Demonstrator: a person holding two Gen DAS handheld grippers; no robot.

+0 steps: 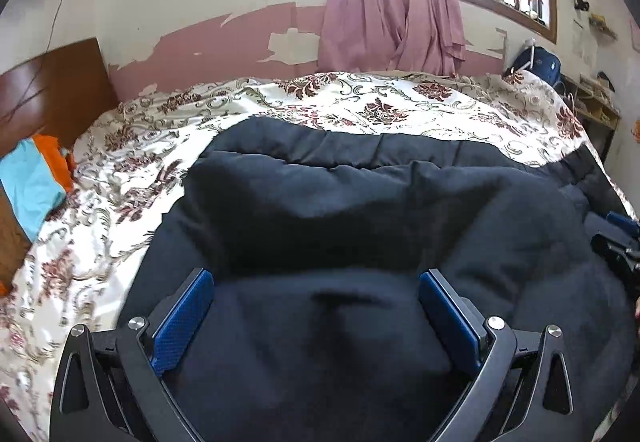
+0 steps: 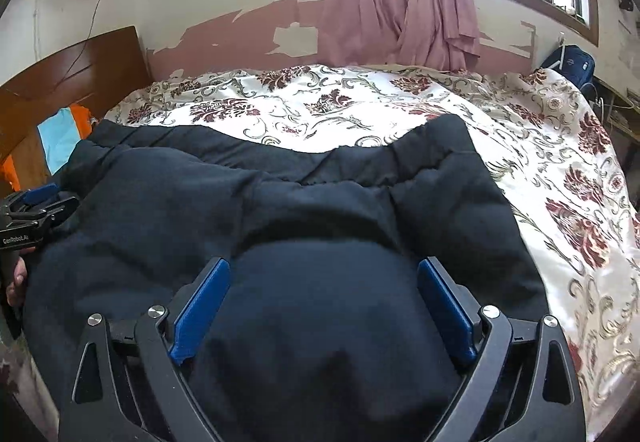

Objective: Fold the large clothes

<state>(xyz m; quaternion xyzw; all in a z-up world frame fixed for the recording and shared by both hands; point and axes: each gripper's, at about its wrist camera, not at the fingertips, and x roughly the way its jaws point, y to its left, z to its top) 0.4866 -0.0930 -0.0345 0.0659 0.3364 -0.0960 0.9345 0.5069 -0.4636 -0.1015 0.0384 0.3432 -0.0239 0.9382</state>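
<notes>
A large dark navy padded garment (image 1: pixel 360 210) lies spread on the bed, with a fold bulging toward me; it also shows in the right wrist view (image 2: pixel 280 202). My left gripper (image 1: pixel 316 278) is open, its blue pads (image 1: pixel 184 318) set wide on either side of a hump of the cloth at its near left part. My right gripper (image 2: pixel 324 266) is open too, its blue pads (image 2: pixel 444 306) straddling a hump at the near right part. The left gripper also shows at the left edge of the right wrist view (image 2: pixel 36 202), the right gripper at the right edge of the left wrist view (image 1: pixel 620 242).
The bed has a cream floral cover (image 2: pixel 360 102). A brown wooden headboard (image 1: pixel 52 90) stands at the left with blue and orange cloth (image 1: pixel 32 178) beside it. Pink curtains (image 1: pixel 392 2) hang under the window on the far wall. A blue bag (image 1: pixel 536 62) and a shelf are at the right.
</notes>
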